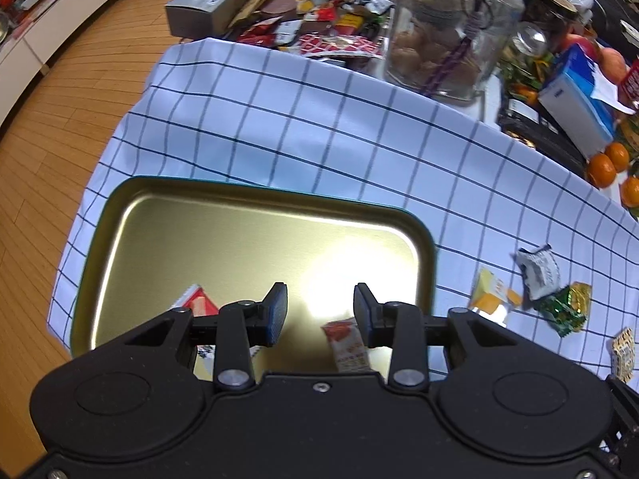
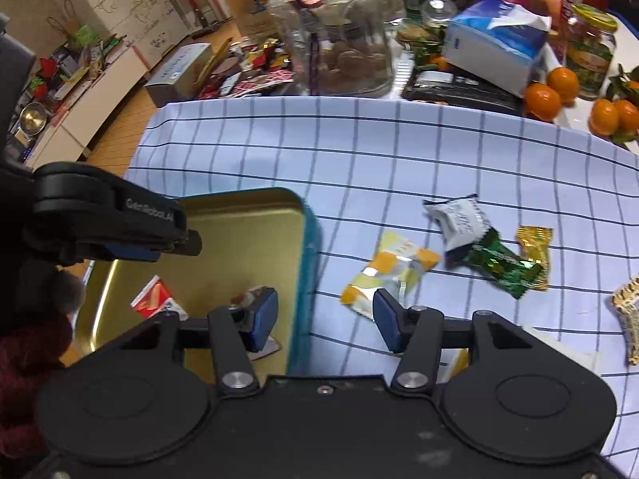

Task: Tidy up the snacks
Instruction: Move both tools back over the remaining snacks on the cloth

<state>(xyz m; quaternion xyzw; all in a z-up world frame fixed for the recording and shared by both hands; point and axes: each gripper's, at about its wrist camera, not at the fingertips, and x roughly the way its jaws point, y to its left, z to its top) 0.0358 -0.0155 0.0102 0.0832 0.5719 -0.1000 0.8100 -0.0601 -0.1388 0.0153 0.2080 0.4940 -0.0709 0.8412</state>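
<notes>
A gold tin (image 1: pixel 239 239) (image 2: pixel 239 231) with a teal rim lies on the blue checked cloth (image 1: pixel 319 127). In it are a red-and-white packet (image 1: pixel 195 303) (image 2: pixel 153 299) and a red packet (image 1: pixel 347 343). My left gripper (image 1: pixel 320 315) hangs open over the tin, nothing between its pads. My right gripper (image 2: pixel 324 319) is open above the tin's right rim. Just past it on the cloth lies a yellow-orange packet (image 2: pixel 391 275) (image 1: pixel 493 295). Farther right sit a white packet (image 2: pixel 459 219), a green one (image 2: pixel 503 267), a gold one (image 2: pixel 535 243) and a patterned one (image 2: pixel 629 311).
Behind the cloth stand a big glass jar (image 2: pixel 339 32), a blue tissue box (image 2: pixel 495 44), oranges (image 2: pixel 543 101) and a heap of wrappers (image 1: pixel 319 20). A grey box (image 1: pixel 211 0) sits at the far left. The cloth's left edge drops to wooden floor (image 1: pixel 60 119).
</notes>
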